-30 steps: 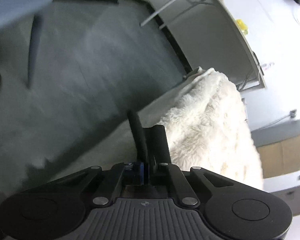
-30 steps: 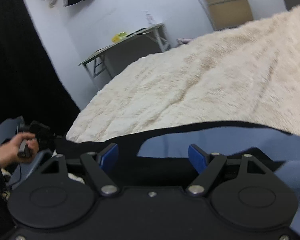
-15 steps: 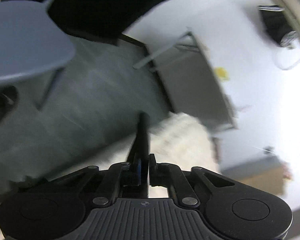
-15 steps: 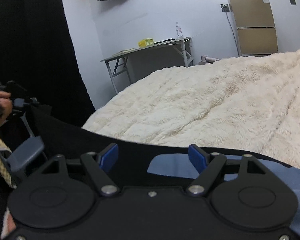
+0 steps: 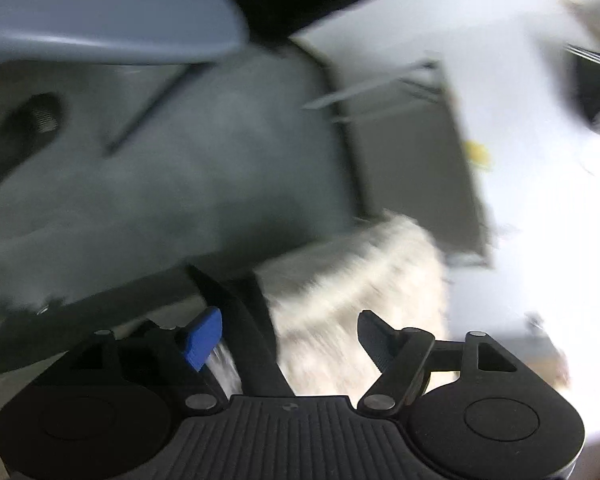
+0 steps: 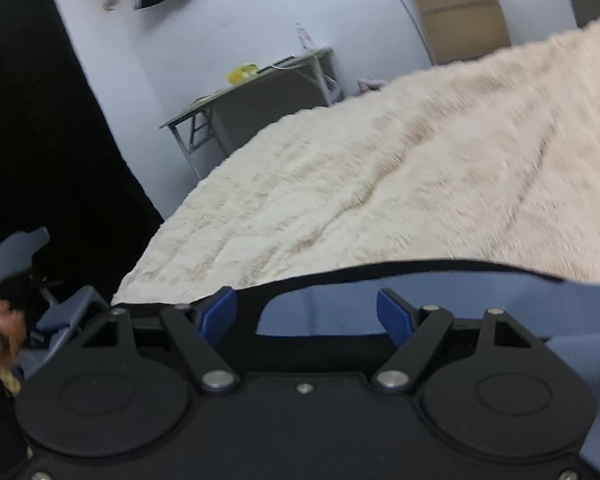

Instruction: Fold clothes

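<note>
Your left gripper (image 5: 288, 330) stands wide, and a dark strip of the garment (image 5: 252, 344) hangs loose between its fingers, unclamped. Your right gripper (image 6: 306, 310) is spread too, the blue, black-edged cloth (image 6: 320, 314) draped across its gap above the fluffy bedspread (image 6: 400, 184). You seem mid-layout; next, pinch both edges.

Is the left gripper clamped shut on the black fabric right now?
No, the left gripper is open, its fingers spread wide, with the black fabric lying loose between them.

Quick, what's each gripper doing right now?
Left gripper: open, black strap loose between its fingers.
Right gripper: open over the blue garment, gripping nothing.
</note>
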